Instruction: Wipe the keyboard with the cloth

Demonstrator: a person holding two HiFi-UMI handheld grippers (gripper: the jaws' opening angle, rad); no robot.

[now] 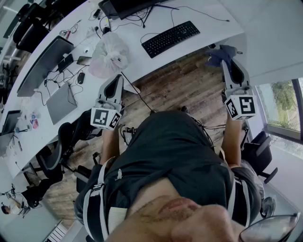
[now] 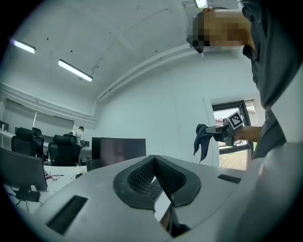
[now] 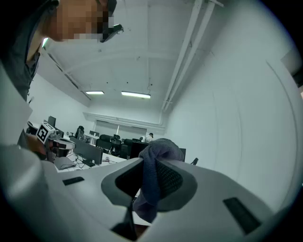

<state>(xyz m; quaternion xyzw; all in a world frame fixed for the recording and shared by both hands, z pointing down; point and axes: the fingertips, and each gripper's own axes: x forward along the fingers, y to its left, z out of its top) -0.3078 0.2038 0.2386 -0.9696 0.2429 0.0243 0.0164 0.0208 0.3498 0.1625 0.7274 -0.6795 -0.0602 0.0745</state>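
Note:
The black keyboard point(image 1: 170, 38) lies on the white desk point(image 1: 199, 23), ahead of both grippers. My right gripper point(image 1: 228, 60) is held above the wooden floor to the right of the keyboard, shut on a dark blue cloth point(image 1: 218, 55) that droops from its tip. In the right gripper view the cloth point(image 3: 154, 177) hangs between the jaws of the right gripper point(image 3: 151, 158). My left gripper point(image 1: 115, 85) hovers near the desk's edge, left of the keyboard. Its jaws point(image 2: 154, 160) are shut with nothing in them. The left gripper view also shows the hanging cloth point(image 2: 202, 141).
A white plastic bag point(image 1: 110, 54) and cables lie on the desk beside the left gripper. A monitor point(image 1: 132, 5) stands behind the keyboard. Laptops point(image 1: 61, 101) sit further left. Office chairs point(image 1: 57, 151) stand by the desk, another chair point(image 1: 258, 151) near the window at right.

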